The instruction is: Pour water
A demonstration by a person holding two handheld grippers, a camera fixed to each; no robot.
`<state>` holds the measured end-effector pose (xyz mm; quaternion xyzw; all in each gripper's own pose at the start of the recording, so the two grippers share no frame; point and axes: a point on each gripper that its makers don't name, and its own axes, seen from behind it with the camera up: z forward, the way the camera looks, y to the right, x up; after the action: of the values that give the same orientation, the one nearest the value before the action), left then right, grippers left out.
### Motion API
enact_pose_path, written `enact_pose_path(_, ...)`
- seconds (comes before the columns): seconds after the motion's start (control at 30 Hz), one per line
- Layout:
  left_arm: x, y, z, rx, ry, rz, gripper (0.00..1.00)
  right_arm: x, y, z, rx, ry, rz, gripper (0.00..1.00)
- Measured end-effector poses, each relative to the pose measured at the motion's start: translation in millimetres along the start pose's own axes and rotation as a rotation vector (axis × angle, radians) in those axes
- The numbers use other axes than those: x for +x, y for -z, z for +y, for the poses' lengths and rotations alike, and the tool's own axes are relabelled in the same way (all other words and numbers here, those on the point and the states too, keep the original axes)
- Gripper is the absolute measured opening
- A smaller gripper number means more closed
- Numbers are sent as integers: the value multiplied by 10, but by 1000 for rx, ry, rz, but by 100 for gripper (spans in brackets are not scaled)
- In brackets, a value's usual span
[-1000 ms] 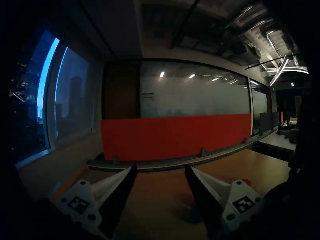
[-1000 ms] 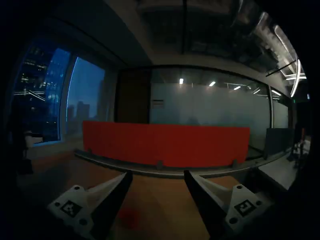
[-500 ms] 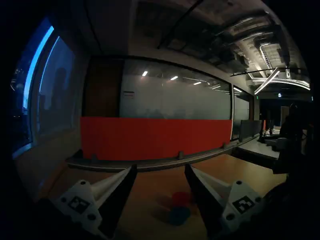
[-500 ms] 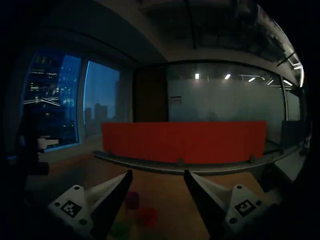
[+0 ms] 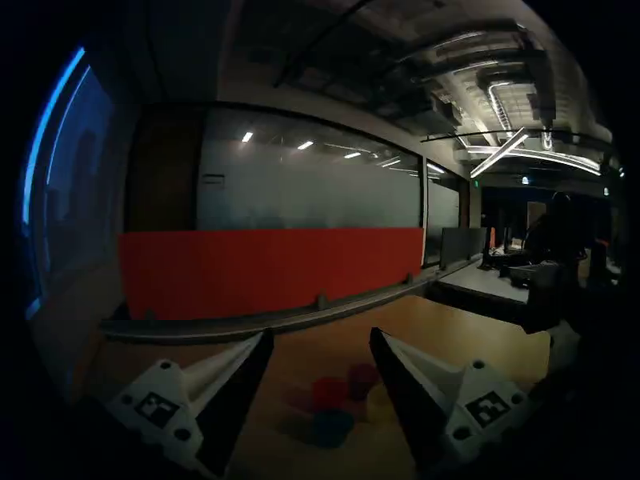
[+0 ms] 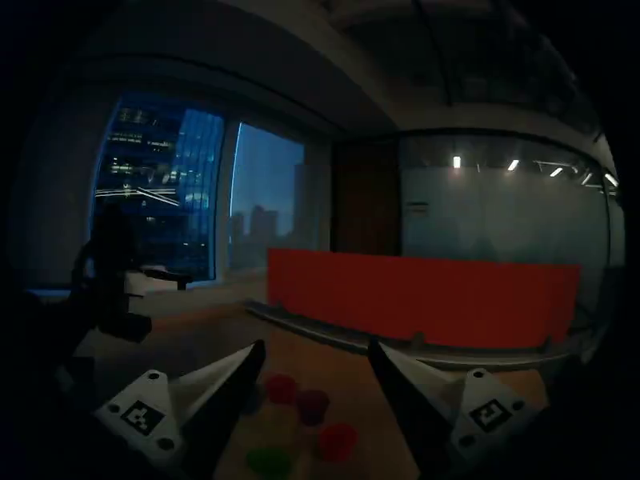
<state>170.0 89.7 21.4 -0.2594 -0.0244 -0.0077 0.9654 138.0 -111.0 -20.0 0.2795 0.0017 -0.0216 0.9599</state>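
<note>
The room is dim. In the left gripper view my left gripper (image 5: 320, 352) is open above a wooden table (image 5: 456, 328), nothing between its fingers. Past its tips stand a red cup (image 5: 330, 392), a dark maroon cup (image 5: 364, 376) and a blue cup (image 5: 332, 426). In the right gripper view my right gripper (image 6: 316, 356) is open and empty too. Ahead of it on the table are a red cup (image 6: 281, 388), a dark maroon cup (image 6: 312, 406), another red cup (image 6: 338, 442) and a green cup (image 6: 269, 462). Whether any cup holds water cannot be made out.
A red partition (image 5: 272, 268) (image 6: 424, 300) runs along the table's far edge, with frosted glass walls behind it. Windows (image 6: 160, 200) show a night skyline. A dark stand-like object (image 6: 112, 280) sits at the left in the right gripper view. More desks (image 5: 496, 280) lie far right.
Both views have swung sideways and tipped down over the last second. The coloured cups came into sight between the fingers of each gripper. Both grippers stayed open.
</note>
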Motion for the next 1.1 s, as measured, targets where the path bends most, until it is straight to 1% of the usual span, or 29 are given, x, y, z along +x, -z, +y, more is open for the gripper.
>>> enact_pose_path(0.17, -101, -48, 55, -36, -31, -38, 91, -89, -35, -85, 46, 18, -51, 99)
enact_pose_path(0.37, -210, -78, 163, -101, -38, -78, 90, -197, -30, -207, 116, 34, -111, 99)
enact_pose_path(0.53, -341, -111, 234, -142, -54, -113, 91, -325, -7, -263, 159, 45, -159, 99)
enact_pose_path(0.6, -408, -132, 251, -154, -62, -129, 91, -390, 2, -281, 173, 52, -180, 99)
enact_pose_path(0.87, -744, -219, 249, -174, -87, -204, 90, -716, 36, -351, 221, 89, -265, 99)
enact_pose_path(1.1, -1071, -253, 311, -213, -99, -272, 91, -1039, 67, -376, 244, 104, -342, 99)
